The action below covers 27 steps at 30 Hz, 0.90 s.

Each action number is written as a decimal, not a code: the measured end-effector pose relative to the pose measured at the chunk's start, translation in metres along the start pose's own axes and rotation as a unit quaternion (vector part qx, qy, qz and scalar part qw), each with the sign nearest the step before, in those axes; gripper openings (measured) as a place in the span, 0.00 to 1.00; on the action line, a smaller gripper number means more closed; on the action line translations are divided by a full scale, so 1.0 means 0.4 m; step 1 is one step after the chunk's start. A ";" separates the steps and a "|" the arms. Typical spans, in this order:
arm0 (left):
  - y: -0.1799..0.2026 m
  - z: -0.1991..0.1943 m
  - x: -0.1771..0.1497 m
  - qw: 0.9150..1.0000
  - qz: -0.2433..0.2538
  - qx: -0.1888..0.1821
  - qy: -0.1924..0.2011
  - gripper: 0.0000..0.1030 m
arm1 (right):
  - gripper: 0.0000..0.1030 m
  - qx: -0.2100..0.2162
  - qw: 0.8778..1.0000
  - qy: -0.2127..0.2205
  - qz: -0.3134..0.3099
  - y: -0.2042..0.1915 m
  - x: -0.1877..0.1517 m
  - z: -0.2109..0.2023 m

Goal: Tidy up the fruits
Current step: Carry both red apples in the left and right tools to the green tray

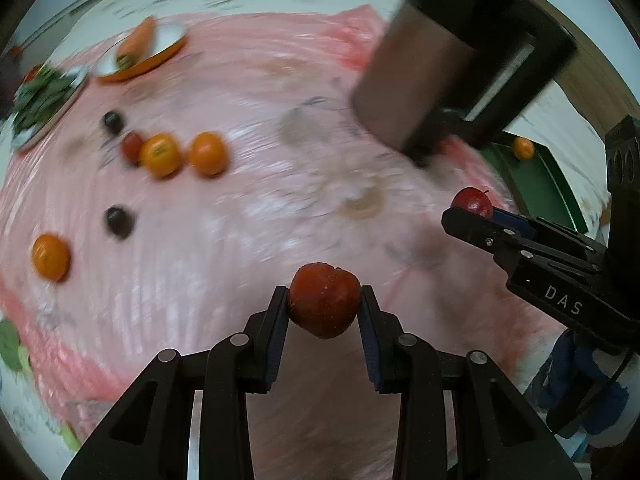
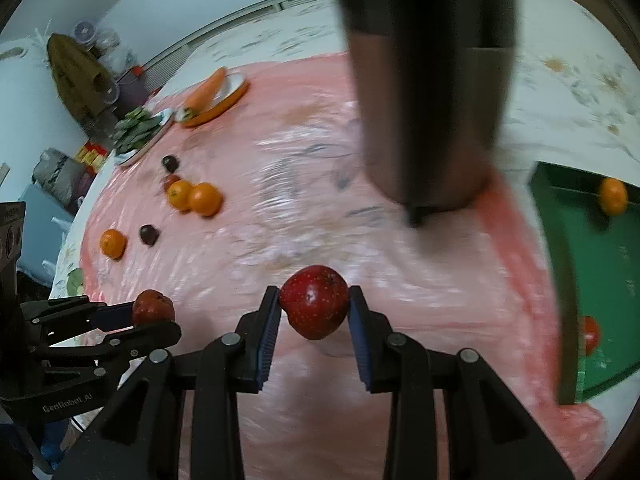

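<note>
We read "DAS" on the right gripper [image 1: 472,210] at 3 o'clock | "GenRobot AI" on the left gripper [image 2: 154,316] at 8 o'clock.

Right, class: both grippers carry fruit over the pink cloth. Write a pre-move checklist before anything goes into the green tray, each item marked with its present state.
1. Left gripper shut on the dull red round fruit: ok.
2. Right gripper shut on the shiny red speckled fruit: ok.
3. Green tray has free floor beside its orange fruit: ok.
4. Dark metal cup out of the way: not ok, it stands beside the tray.
5. Picture sharpness: not ok, blurred.
</note>
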<state>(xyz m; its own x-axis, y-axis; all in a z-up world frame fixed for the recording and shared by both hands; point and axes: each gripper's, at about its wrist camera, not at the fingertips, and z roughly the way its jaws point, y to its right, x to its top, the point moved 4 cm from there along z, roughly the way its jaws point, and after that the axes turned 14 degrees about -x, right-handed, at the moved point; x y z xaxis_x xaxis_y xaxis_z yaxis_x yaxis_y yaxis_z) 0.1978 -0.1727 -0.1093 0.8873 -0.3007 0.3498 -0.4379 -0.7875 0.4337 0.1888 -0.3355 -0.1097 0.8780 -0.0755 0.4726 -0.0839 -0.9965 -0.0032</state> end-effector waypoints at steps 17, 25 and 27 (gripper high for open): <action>0.443 0.153 0.132 0.987 0.131 -0.093 -0.009 0.29 | 0.36 -0.109 0.990 0.035 0.088 0.421 0.040 -0.081; 0.572 0.263 0.195 0.981 0.159 -0.111 -0.014 0.29 | 0.36 -0.150 0.982 0.032 0.110 0.602 0.031 -0.065; 0.592 0.289 0.206 0.980 0.164 -0.109 -0.015 0.29 | 0.36 -0.159 0.980 0.031 0.114 0.637 0.029 -0.060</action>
<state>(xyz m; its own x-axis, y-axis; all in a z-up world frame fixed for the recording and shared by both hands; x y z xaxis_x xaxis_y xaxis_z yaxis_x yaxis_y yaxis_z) 0.1841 -0.4460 -0.0736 0.6954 -0.5375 0.4769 -0.7185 -0.5121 0.4706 0.1663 -0.5894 -0.0838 0.7897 -0.2836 0.5440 -0.4264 -0.8912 0.1545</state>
